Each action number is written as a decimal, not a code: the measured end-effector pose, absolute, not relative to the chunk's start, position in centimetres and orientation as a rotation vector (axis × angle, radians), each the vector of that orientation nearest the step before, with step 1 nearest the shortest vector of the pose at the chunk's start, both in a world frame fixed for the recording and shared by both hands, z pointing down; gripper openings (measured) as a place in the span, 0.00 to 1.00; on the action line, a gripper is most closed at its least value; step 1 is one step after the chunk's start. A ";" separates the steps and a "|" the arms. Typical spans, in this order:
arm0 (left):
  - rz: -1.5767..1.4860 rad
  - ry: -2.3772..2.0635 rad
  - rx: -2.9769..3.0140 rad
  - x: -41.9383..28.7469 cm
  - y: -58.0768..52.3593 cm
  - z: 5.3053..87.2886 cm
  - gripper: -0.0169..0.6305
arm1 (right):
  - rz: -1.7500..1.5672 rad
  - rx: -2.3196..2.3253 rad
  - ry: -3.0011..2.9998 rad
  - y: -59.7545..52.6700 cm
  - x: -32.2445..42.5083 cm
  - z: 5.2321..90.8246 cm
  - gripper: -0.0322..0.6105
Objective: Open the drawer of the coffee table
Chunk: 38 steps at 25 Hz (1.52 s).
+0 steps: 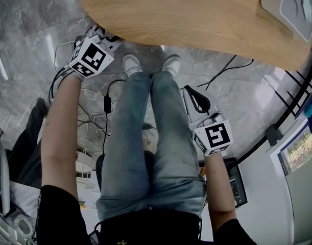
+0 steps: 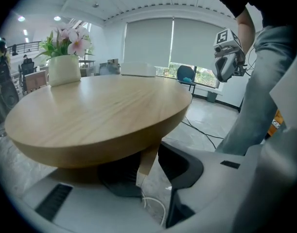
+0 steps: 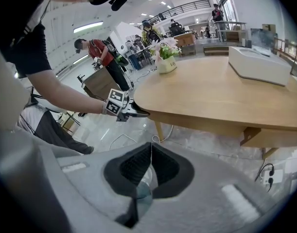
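Observation:
The round wooden coffee table fills the top of the head view. No drawer is discernible on it. My left gripper's marker cube sits at the table's near left rim, with its jaws hidden under the edge. In the left gripper view the left gripper stands partly open below the rim; a slim wooden leg shows between the pads, with floor visible beside it. From the right gripper view the left gripper touches the table's edge. My right gripper is shut and empty, held over the floor beside the person's leg.
A white box and a flower vase stand on the tabletop. Cables trail over the marble floor by the person's feet. A wooden block hangs under the table's far side. People stand in the background.

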State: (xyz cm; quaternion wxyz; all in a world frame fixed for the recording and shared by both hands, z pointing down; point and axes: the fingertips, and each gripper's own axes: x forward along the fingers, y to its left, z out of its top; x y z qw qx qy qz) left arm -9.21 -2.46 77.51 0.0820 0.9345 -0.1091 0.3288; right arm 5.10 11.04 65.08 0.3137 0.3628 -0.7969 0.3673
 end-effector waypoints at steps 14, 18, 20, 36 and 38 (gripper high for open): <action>0.901 -0.351 2.712 -9.3 -2.4 77.7 0.23 | 0.961 0.963 -2.101 12.5 5.4 65.5 0.05; 0.936 -0.319 2.763 -9.1 -1.4 77.7 0.21 | 0.961 0.971 -2.098 12.9 5.6 65.4 0.05; 0.961 -0.268 2.777 -9.2 0.3 78.0 0.19 | 0.958 0.973 -2.099 13.2 5.7 65.3 0.05; 0.996 -0.328 2.651 -9.7 7.2 78.9 0.21 | 0.827 0.981 -2.045 13.5 8.1 66.3 0.05; 1.005 -0.322 2.640 -9.6 7.2 78.9 0.21 | 0.726 0.959 -2.015 12.4 9.4 67.0 0.14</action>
